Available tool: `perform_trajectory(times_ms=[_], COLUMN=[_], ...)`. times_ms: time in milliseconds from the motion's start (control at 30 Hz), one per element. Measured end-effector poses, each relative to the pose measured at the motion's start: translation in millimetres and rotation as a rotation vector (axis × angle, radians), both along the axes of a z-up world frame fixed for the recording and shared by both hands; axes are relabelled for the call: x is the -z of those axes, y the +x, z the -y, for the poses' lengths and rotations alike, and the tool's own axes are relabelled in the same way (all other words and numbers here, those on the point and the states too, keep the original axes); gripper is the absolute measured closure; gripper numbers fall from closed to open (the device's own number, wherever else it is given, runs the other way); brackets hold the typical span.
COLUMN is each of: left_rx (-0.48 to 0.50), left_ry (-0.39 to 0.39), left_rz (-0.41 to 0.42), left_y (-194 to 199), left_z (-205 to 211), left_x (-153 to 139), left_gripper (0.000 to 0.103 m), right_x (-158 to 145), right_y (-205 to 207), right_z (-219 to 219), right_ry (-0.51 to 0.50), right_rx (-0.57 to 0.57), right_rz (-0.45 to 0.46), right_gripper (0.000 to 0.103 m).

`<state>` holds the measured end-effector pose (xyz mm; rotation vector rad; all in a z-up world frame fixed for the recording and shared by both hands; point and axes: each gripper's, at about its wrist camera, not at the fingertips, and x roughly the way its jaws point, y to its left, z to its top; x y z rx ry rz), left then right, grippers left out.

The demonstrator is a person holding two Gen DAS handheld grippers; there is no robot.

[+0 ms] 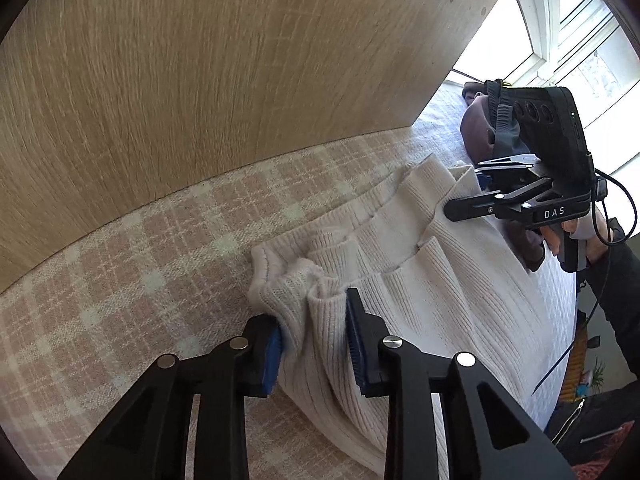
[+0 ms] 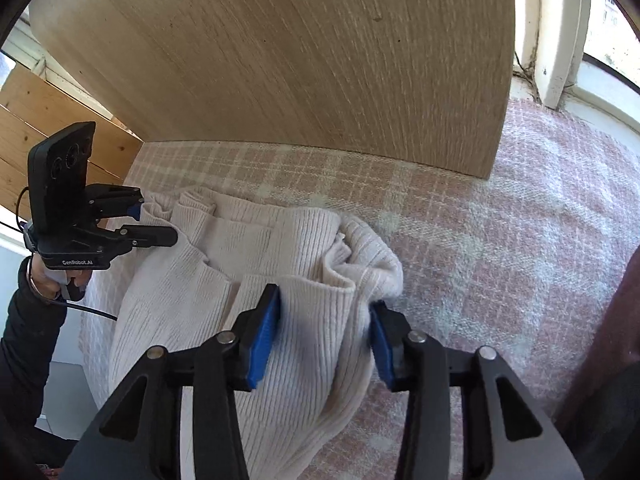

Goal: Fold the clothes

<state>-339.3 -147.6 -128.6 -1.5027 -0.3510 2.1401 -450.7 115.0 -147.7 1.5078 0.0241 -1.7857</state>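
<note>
A cream ribbed knit sweater (image 1: 420, 264) lies stretched across a pink and white plaid blanket (image 1: 120, 260). My left gripper (image 1: 316, 340) has its blue-padded jaws around a bunched corner of the sweater, with a wide gap between them. It also shows in the right wrist view (image 2: 154, 222) at the sweater's far left edge. My right gripper (image 2: 324, 340) has its blue pads on either side of another bunched part of the sweater (image 2: 280, 260), also well apart. It shows in the left wrist view (image 1: 464, 196) at the far end of the sweater.
A tall wooden panel (image 1: 220, 80) stands upright just behind the sweater. A window (image 1: 580, 32) is at the right. A dark brown garment (image 1: 476, 128) lies on the blanket behind the right gripper. Plank wall (image 2: 48, 120) shows at the left.
</note>
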Motion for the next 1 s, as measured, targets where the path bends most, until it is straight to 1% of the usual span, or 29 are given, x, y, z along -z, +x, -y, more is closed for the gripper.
perform_trajectory(times_ms=[33, 100, 200, 300, 367, 433, 533, 567, 733, 800, 867, 933, 1000], left_rx=[-0.006, -0.017, -0.033, -0.050, -0.061, -0.045, -0.018, -0.009, 0.014, 0.008, -0.002, -0.019, -0.044], left_ry=[0.020, 0.060, 0.120, 0.147, 0.163, 0.164, 0.165, 0.162, 0.194, 0.195, 0.201, 0.172, 0.141], left_rz=[-0.003, -0.009, -0.018, -0.019, -0.019, -0.042, -0.070, -0.080, -0.136, -0.153, -0.175, -0.207, -0.236], left_y=[2, 5, 10, 13, 15, 19, 26, 29, 57, 65, 71, 74, 73], left_z=[2, 6, 12, 16, 19, 15, 6, 3, 4, 11, 23, 37, 54], left_x=[-1, -4, -8, -11, -13, -23, -39, -44, -79, -93, -107, -120, -135], left_gripper=[0.083, 0.085, 0.086, 0.086, 0.087, 0.087, 0.087, 0.087, 0.087, 0.088, 0.089, 0.089, 0.090], right_x=[-2, -10, -28, -40, -45, -50, -58, -64, -108, -120, -136, -150, -166], right_y=[1, 7, 17, 21, 22, 25, 34, 38, 69, 79, 81, 83, 82], right_z=[-4, -12, -26, -34, -41, -44, -35, -35, -31, -20, -21, -10, 7], right_ry=[-0.017, -0.045, -0.100, -0.136, -0.142, -0.146, -0.157, -0.161, -0.225, -0.246, -0.252, -0.259, -0.255], right_rx=[0.007, 0.011, 0.014, 0.029, 0.031, 0.028, 0.012, 0.011, -0.017, -0.030, -0.048, -0.074, -0.105], right_rz=[-0.001, -0.023, -0.035, -0.031, -0.038, -0.045, -0.058, -0.070, -0.146, -0.168, -0.191, -0.219, -0.270], right_gripper=[0.071, 0.081, 0.083, 0.083, 0.083, 0.083, 0.084, 0.084, 0.084, 0.084, 0.084, 0.084, 0.084])
